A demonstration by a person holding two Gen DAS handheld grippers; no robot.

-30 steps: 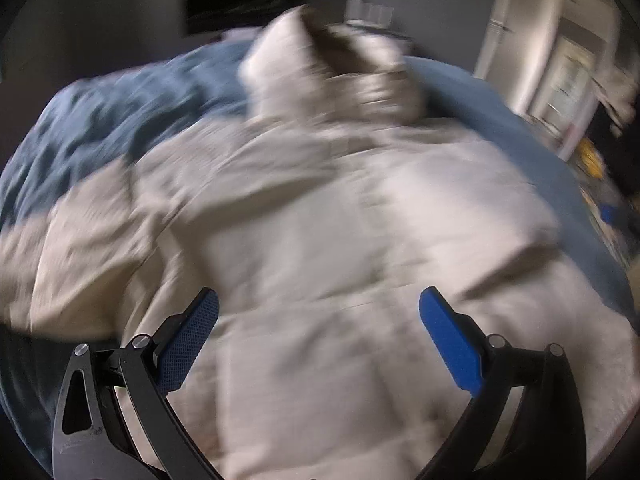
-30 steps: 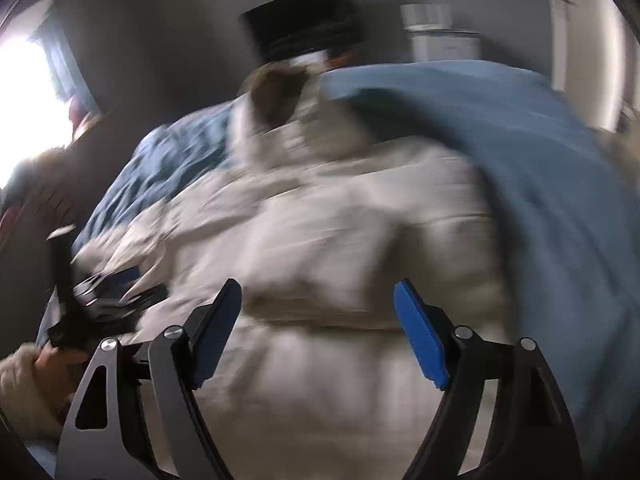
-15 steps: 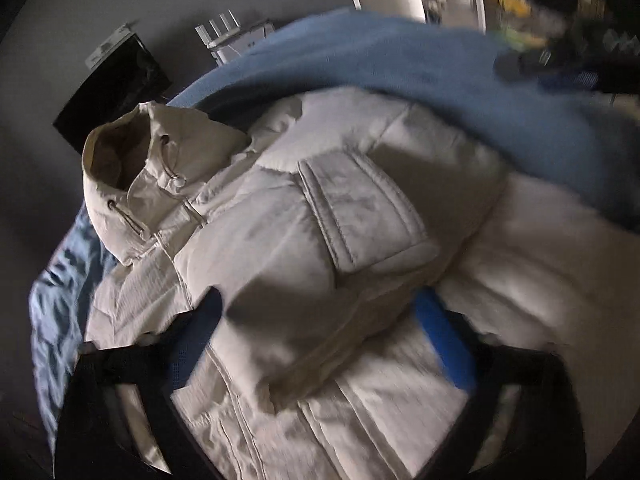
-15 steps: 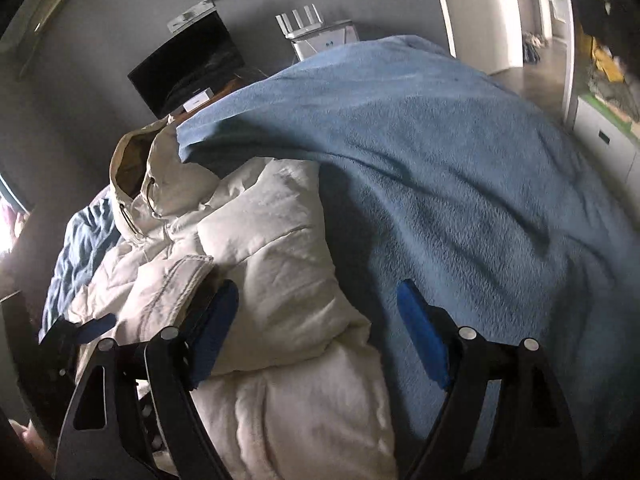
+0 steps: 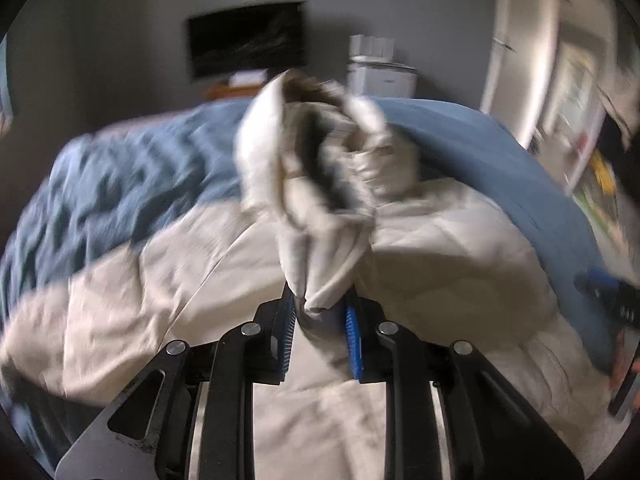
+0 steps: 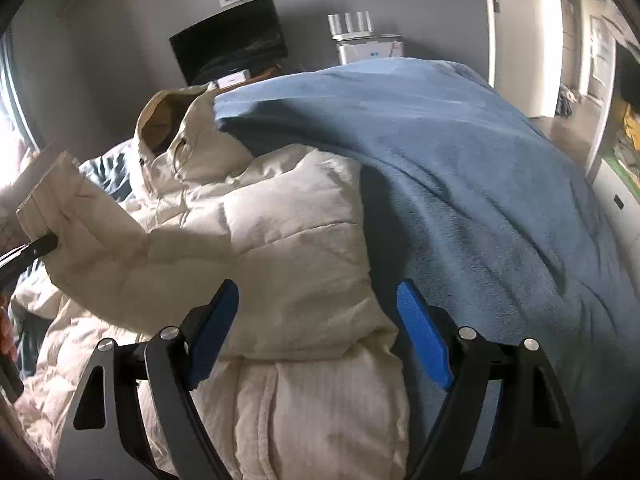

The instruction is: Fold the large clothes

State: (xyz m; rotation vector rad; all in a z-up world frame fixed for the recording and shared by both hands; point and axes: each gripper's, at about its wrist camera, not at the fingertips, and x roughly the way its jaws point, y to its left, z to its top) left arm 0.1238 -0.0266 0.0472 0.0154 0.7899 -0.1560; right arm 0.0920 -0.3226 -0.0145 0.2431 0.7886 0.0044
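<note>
A cream puffer jacket (image 6: 288, 248) with a hood (image 6: 172, 120) lies on a bed covered by a blue blanket (image 6: 480, 160). My left gripper (image 5: 320, 320) is shut on a bunched fold of the jacket (image 5: 320, 240), holding it up above the rest of the garment. In the right wrist view this lifted sleeve (image 6: 72, 216) rises at the far left, pinched by the left gripper's dark tip (image 6: 40, 246). My right gripper (image 6: 316, 328) is open, its blue pads either side of the jacket's right edge near the blanket.
A dark monitor (image 6: 232, 48) and a white box with a router (image 6: 368, 44) stand against the grey wall beyond the bed. A doorway and shelves (image 6: 600, 80) lie to the right. The rumpled blue blanket (image 5: 120, 184) lies left of the jacket.
My left gripper has closed on a fold of the jacket and lifted it; it was open half a second ago. The right gripper stays open over the jacket's right edge.
</note>
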